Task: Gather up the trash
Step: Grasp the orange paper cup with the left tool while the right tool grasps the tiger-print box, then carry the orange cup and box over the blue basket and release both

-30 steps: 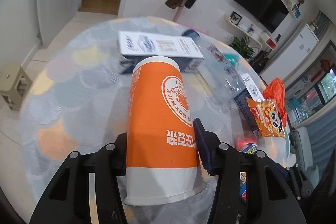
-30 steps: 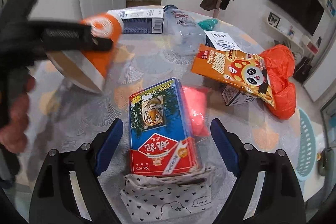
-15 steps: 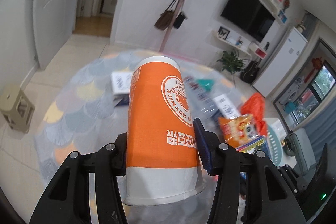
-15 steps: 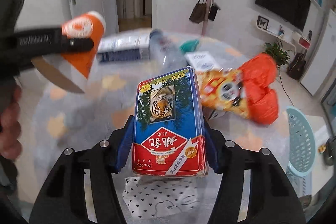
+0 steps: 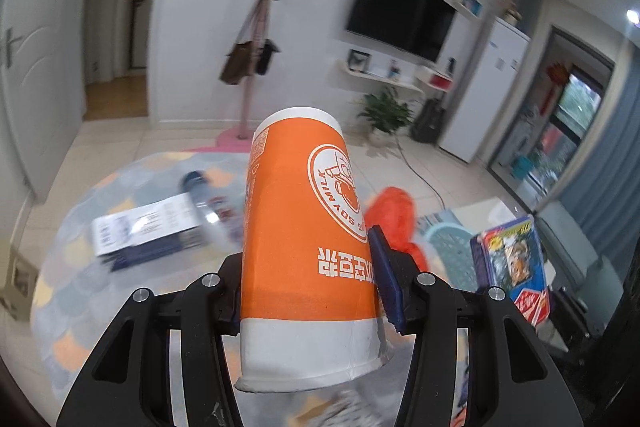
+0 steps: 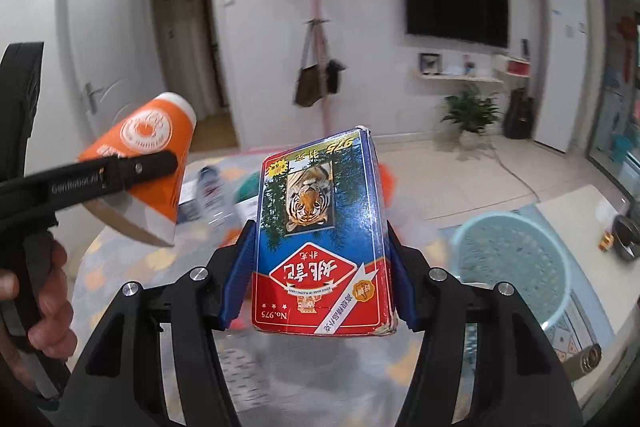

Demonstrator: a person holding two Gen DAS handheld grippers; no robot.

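Note:
My left gripper (image 5: 308, 283) is shut on an orange and white soy milk paper cup (image 5: 304, 227), held high above the round table (image 5: 80, 267); the cup also shows at the left of the right wrist view (image 6: 148, 155). My right gripper (image 6: 320, 267) is shut on a blue and red tiger card box (image 6: 320, 235), lifted off the table; it also shows at the right of the left wrist view (image 5: 510, 263). A light blue plastic basket (image 6: 516, 259) stands on the floor at the right, below the box.
On the table lie a white and blue carton (image 5: 144, 231), a clear plastic bottle (image 5: 208, 203), an orange plastic bag (image 5: 394, 219) and a dotted white cloth (image 5: 348, 407). A coat rack (image 6: 320, 27) stands behind.
My right gripper shut on the tiger box and lifted it off the table. Both grippers rose and swung right; the basket has come into view.

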